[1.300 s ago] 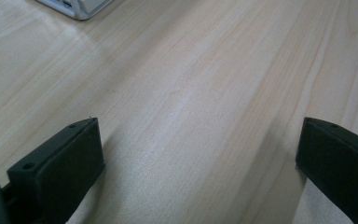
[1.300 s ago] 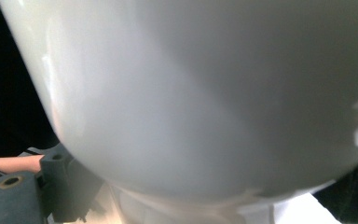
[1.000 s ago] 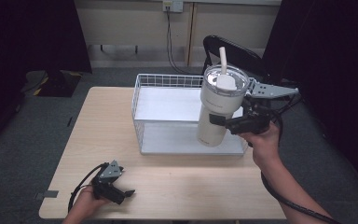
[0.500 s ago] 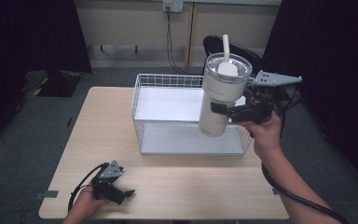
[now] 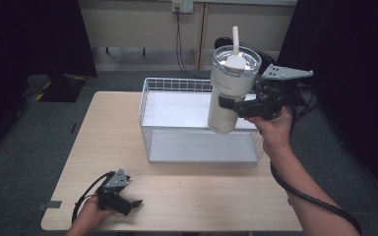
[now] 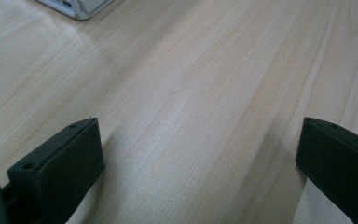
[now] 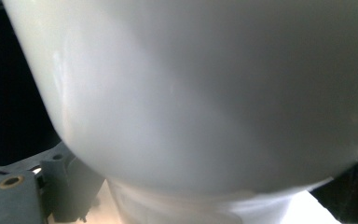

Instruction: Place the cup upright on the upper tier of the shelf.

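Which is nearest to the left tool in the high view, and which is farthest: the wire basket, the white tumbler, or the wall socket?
From the left tool, low at the table's front left:
1. Wire basket, in the middle of the table, nearest.
2. White tumbler, held up by the right tool over the basket's right side.
3. Wall socket, on the back wall, farthest.

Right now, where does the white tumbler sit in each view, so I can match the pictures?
High view: tumbler upper centre-right, lifted above the wire basket, clamped by the right tool.
Left gripper view: no tumbler here; wooden table and a basket corner top left.
Right gripper view: tumbler wall across the frame, close up.
Shared landmark: the basket.
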